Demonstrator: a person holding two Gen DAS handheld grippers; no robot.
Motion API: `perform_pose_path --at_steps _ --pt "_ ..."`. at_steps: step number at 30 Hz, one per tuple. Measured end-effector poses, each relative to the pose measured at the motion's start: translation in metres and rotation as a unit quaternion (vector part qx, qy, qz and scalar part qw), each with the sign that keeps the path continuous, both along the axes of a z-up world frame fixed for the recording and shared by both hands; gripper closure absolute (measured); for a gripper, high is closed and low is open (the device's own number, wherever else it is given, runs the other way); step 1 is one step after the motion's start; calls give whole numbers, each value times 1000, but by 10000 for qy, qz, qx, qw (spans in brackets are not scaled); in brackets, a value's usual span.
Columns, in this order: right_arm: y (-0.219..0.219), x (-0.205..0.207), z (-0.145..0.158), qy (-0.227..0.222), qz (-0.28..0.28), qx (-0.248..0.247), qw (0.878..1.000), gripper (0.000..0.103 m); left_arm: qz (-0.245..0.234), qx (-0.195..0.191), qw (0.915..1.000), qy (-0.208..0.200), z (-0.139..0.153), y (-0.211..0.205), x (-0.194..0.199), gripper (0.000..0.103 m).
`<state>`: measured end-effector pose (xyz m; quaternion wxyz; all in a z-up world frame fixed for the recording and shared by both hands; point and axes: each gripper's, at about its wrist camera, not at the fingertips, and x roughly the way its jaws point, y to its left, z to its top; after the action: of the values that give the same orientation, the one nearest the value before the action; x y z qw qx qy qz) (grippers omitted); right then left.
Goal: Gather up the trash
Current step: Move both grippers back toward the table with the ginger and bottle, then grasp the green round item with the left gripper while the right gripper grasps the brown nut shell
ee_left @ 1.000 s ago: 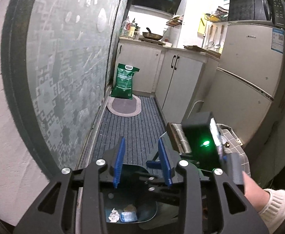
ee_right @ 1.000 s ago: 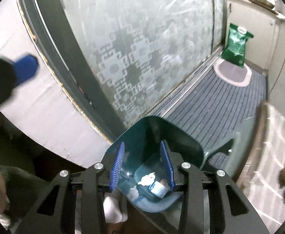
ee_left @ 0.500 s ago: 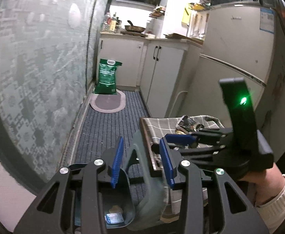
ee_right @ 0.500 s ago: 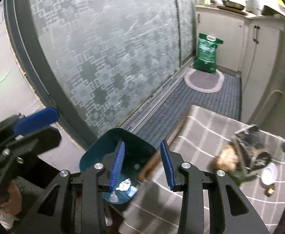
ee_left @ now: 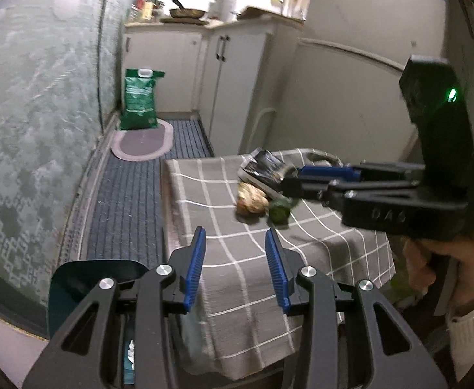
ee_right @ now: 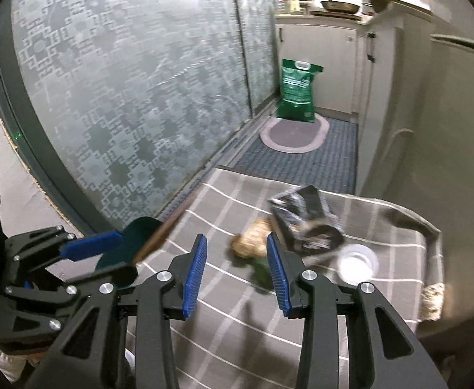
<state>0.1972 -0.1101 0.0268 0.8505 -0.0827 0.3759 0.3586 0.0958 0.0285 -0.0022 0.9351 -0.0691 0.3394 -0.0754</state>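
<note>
A table with a grey checked cloth (ee_left: pixel 237 278) carries the trash: a black wrapper (ee_right: pixel 305 217), a tan crumpled piece (ee_right: pixel 253 243), a small green piece (ee_right: pixel 261 270) and a white round lid (ee_right: pixel 355 261). My right gripper (ee_right: pixel 236 274) hovers open just before the tan and green pieces, with nothing between its pads. My left gripper (ee_left: pixel 236 269) is open and empty over the cloth's near corner. A teal bin (ee_left: pixel 84 278) sits low at the left beside the table, with scraps (ee_left: pixel 130 356) in it. The right gripper (ee_left: pixel 298 180), held by a hand, hangs over the black wrapper (ee_left: pixel 262 168).
A frosted patterned sliding door (ee_right: pixel 123 81) runs along the left. A ribbed blue floor mat (ee_left: pixel 130 201), an oval rug (ee_right: pixel 295 136) and a green sack (ee_left: pixel 139 100) lie ahead. White cabinets (ee_left: pixel 237 74) and a fridge (ee_left: pixel 350 103) close in the right side.
Both grippers swung away from the teal bin toward the table. The cloth and its trash came into view, and the bin slid to the lower left. Jaws kept the same gap.
</note>
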Motion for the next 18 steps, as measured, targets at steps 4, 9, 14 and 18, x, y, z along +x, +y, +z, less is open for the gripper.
perform_pose_path --at_steps 4,9,14,18 --pt "-24 8 -4 18 -166 -27 9999 64 -152 44 9998 157 -12 -18 15 63" --pt "-47 14 -10 56 -297 -28 9995 66 -281 82 9991 306 -25 -34 29 64" --pt "-61 20 -17 142 -303 -110 9994 68 -338 80 9984 444 -37 -48 44 64" --pt "-69 23 -25 215 -233 -284 9991 68 -313 51 9983 486 -42 -52 55 64"
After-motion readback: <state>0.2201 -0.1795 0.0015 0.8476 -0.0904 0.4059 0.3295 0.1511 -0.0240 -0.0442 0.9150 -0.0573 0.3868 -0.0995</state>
